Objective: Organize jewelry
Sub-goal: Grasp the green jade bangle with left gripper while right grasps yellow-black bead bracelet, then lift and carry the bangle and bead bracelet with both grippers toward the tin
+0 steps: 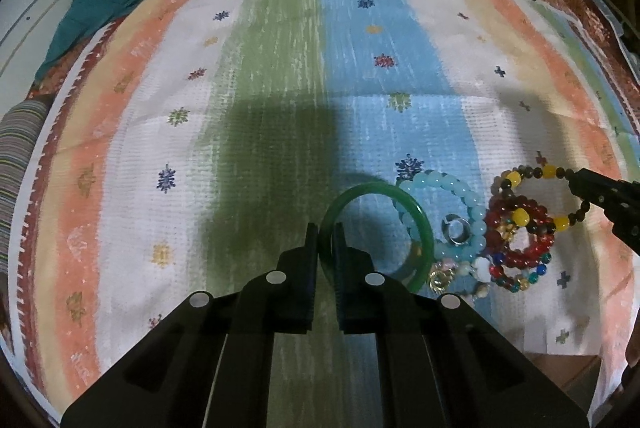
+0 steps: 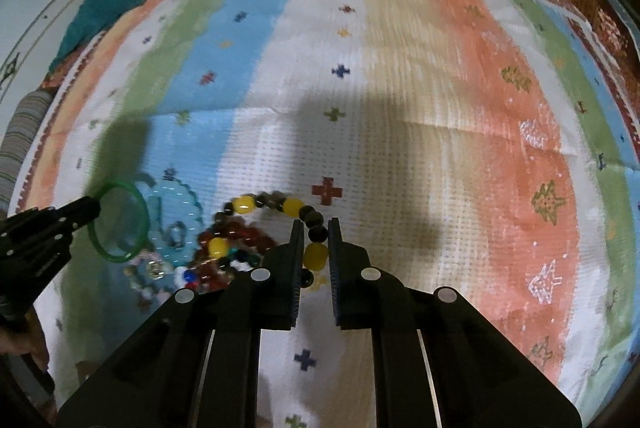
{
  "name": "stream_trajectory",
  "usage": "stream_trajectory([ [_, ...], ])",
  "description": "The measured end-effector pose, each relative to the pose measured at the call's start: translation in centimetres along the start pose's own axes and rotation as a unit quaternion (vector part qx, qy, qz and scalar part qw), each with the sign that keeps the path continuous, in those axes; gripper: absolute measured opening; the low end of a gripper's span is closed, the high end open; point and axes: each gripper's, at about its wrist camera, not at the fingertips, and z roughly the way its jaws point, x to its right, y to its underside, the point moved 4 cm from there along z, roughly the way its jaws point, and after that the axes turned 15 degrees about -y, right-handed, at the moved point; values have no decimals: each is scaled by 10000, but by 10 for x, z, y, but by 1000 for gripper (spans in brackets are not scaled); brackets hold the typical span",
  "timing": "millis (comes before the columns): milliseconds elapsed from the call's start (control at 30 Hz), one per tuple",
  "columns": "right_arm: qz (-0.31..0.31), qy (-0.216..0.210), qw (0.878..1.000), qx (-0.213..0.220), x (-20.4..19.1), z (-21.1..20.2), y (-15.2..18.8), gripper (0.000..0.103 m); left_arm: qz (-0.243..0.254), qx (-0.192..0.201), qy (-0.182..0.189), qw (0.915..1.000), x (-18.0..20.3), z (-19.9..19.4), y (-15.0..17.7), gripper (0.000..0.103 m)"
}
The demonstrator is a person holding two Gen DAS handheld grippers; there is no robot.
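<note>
Left gripper [image 1: 325, 234] fingers pinching green bangle [image 1: 416, 224], right gripper [image 2: 315, 230] – yellow-and-dark bead bracelet [image 2: 316, 255].

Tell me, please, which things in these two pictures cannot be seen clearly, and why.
- Green bangle: near rim, left wrist view, hidden behind the left gripper.
- Yellow-and-dark bead bracelet: its near end, right wrist view, hidden between the right gripper fingers.
- Small bead pile: right wrist view, motion-blurred; pieces indistinguishable.

Even, moderately bright light from above casts soft dark shadows across the striped woven cloth [image 1: 280, 148], while both fisheye views bow strongly toward black corners, and the right wrist view is motion-blurred, smearing the pile of bead bracelets [image 2: 224, 252].
</note>
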Motion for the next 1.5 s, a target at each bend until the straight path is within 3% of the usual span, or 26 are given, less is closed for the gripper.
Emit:
stream_trajectory([
  [233,-173,-55,9996,194,-16,-22,3,13,-122,184,219,9995,-5,-24,4,7],
  [367,-151,-295,9988,358,-22,-35,6,13,-138,250,290,9992,-3,-39,6,7],
  [700,-595,-272,9953,710,-47,-72,10,13,-114,472,394,9980,0,-66,12,8],
  [1500,-905,-372,9900,1013,-74,-116,46,13,-67,774,645,9949,1,-122,47,8],
])
